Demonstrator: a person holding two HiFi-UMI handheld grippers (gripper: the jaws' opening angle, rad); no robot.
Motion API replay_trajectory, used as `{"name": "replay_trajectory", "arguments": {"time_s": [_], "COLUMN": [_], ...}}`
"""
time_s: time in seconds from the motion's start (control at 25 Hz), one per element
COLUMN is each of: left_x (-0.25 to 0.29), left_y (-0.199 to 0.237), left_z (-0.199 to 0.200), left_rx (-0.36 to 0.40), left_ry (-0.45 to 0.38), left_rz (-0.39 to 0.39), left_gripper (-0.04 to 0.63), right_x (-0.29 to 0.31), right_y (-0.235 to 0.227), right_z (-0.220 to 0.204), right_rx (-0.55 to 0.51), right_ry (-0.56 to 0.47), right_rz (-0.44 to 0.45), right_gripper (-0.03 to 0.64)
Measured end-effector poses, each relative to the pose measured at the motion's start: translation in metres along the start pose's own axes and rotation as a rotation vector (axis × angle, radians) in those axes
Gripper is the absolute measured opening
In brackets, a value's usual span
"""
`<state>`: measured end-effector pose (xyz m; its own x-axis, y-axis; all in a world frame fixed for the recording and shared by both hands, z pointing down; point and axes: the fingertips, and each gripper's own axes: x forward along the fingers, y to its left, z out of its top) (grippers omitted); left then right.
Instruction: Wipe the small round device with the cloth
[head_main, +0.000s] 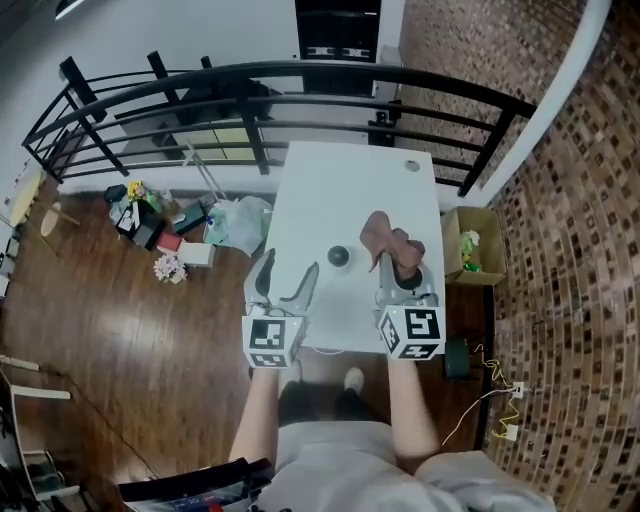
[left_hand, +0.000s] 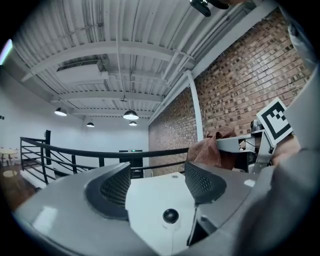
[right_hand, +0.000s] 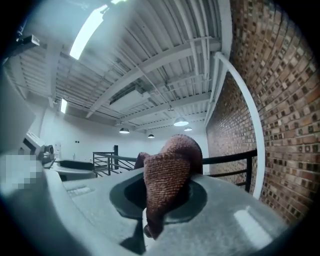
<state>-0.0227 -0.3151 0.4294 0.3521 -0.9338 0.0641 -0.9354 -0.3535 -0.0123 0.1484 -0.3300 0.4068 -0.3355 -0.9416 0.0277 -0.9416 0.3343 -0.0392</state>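
The small round black device (head_main: 338, 257) sits on the white table (head_main: 350, 190), near its middle. My left gripper (head_main: 285, 277) hovers just left of the device and nearer to me, open, with nothing between its fingers. In the left gripper view the device (left_hand: 170, 216) lies low between the jaws, farther out on the table. My right gripper (head_main: 402, 270) is to the right of the device, shut on a brown cloth (head_main: 388, 240) that bunches up above its jaws. In the right gripper view the cloth (right_hand: 167, 175) fills the gap and droops over the front.
A black railing (head_main: 300, 95) runs round the far side of the table. A small round hole (head_main: 412, 165) marks the table's far right corner. A cardboard box (head_main: 470, 245) stands on the floor at the right, and bags and clutter (head_main: 170, 225) lie at the left.
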Motion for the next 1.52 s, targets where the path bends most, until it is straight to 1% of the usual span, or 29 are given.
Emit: {"name": "replay_trajectory", "arguments": {"time_s": [0.04,0.12,0.28,0.48,0.56,0.68,0.72,0.88,0.96,1.16,1.24,1.4,1.52], "left_x": [0.002,0.006,0.029,0.05,0.061,0.078,0.083,0.104,0.116,0.14,0.147,0.161,0.167], "left_y": [0.003,0.009,0.013,-0.003,-0.008,-0.019,-0.022,-0.033,-0.036,-0.041,-0.044,-0.042,-0.047], "left_z": [-0.009,-0.031,-0.089,-0.158,-0.183,-0.217,-0.227,-0.263,-0.276,-0.287,-0.292,-0.302,-0.304], "left_rx": [-0.01,-0.033,-0.061,-0.036,-0.041,-0.051,-0.054,-0.055,-0.056,-0.063,-0.051,-0.032,-0.021], "left_ry": [0.019,0.058,0.163,0.296,0.333,0.392,0.41,0.468,0.486,0.486,0.5,0.547,0.559], "left_rz": [-0.004,-0.015,-0.057,-0.138,-0.156,-0.186,-0.193,-0.211,-0.205,-0.194,-0.197,-0.171,-0.189], "left_gripper": [0.358,0.365,0.401,0.466,0.485,0.534,0.538,0.541,0.541,0.537,0.522,0.479,0.452], "right_x": [0.002,0.002,0.01,0.007,0.007,0.007,0.007,0.005,0.004,0.005,0.006,0.011,0.013], "right_y": [0.0,-0.002,-0.009,-0.014,-0.018,-0.023,-0.024,-0.027,-0.03,-0.041,-0.047,-0.053,-0.053], "right_z": [-0.007,-0.023,-0.062,-0.099,-0.11,-0.127,-0.133,-0.157,-0.167,-0.181,-0.185,-0.187,-0.185], "right_rx": [0.003,0.005,0.026,0.038,0.046,0.051,0.051,0.055,0.059,0.062,0.067,0.068,0.07], "right_ry": [0.019,0.061,0.134,0.207,0.229,0.26,0.271,0.319,0.336,0.356,0.36,0.364,0.364], "right_rz": [-0.004,-0.017,-0.058,-0.105,-0.117,-0.13,-0.131,-0.14,-0.151,-0.164,-0.178,-0.183,-0.186], "right_gripper": [0.029,0.028,0.029,0.029,0.029,0.029,0.028,0.029,0.029,0.029,0.029,0.029,0.029]}}
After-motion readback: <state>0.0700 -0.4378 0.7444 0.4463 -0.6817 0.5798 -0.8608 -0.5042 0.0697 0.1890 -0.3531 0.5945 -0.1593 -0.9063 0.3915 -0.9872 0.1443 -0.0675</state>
